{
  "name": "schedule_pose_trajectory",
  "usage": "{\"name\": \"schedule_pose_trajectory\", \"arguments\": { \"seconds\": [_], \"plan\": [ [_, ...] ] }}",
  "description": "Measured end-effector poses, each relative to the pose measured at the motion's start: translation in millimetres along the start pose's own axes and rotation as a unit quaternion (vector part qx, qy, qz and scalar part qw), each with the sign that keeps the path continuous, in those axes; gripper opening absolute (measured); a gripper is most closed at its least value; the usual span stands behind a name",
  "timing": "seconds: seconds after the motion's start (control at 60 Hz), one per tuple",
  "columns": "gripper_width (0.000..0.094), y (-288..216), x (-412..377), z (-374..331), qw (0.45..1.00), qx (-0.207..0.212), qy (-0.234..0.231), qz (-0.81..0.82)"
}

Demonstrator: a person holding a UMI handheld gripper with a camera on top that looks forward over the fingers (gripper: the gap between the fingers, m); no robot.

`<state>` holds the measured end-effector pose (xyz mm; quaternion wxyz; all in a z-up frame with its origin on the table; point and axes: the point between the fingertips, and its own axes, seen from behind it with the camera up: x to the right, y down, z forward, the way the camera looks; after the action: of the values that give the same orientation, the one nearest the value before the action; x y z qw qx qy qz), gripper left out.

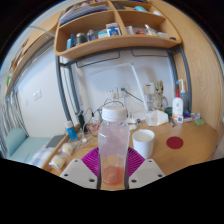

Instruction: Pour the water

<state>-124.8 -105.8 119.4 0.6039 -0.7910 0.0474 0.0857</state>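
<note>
A clear plastic bottle (113, 145) with a white cap and a little orange-tinted liquid at its bottom stands upright between my fingers. My gripper (112, 163) is shut on the bottle; the magenta pads (92, 160) press its lower sides left and right. A white cup (144, 143) stands on the wooden table (190, 150) just right of the bottle, slightly beyond the fingers.
A red round coaster (175, 143) lies on the table right of the cup. Small bottles and clutter (160, 100) line the table's far edge against the wall. Wooden shelves (110, 30) with items hang above. Round tan things (62, 155) lie at the left.
</note>
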Motion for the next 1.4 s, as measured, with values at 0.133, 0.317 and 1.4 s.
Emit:
{"name": "schedule_pose_trajectory", "arguments": {
  "seconds": [0.133,0.317,1.4],
  "plan": [
    [0.0309,-26.5,-30.6,23.5,0.986,-0.013,-0.028,0.164],
    [0.0311,-59.9,-41.2,55.4,0.903,-0.002,-0.072,0.423],
    [0.0314,-69.5,2.8,100.5,0.61,-0.045,-0.068,0.788]
  ]
}}
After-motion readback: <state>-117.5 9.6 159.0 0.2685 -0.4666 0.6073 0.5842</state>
